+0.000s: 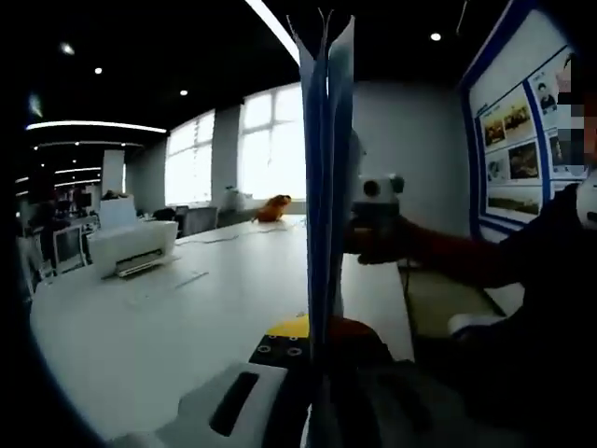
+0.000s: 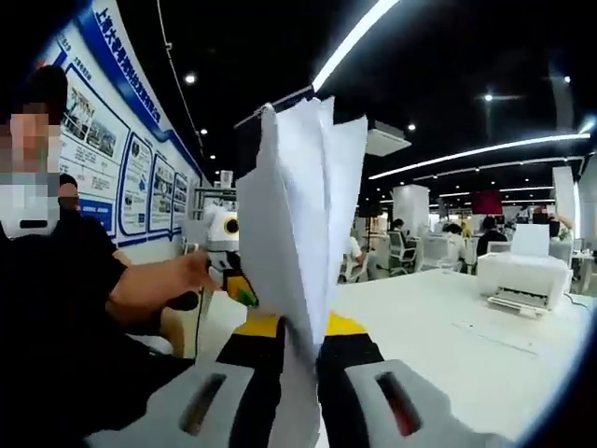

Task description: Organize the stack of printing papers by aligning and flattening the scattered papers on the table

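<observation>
Both grippers, left (image 1: 322, 373) and right (image 2: 298, 373), clamp the upright papers (image 2: 298, 224) above the table (image 1: 187, 317); next, tap edges level.

Bright windows (image 1: 270, 140) backlight a dim, soft left view; ceiling strip lights (image 2: 359, 37) glare

Both views look close-up along their own jaws at the upright stack of papers (image 1: 326, 177) (image 2: 303, 215) from opposite sides, facing each other; both share the white table (image 1: 187, 317) (image 2: 448, 327) and printer (image 1: 135, 247) (image 2: 524, 278).
</observation>
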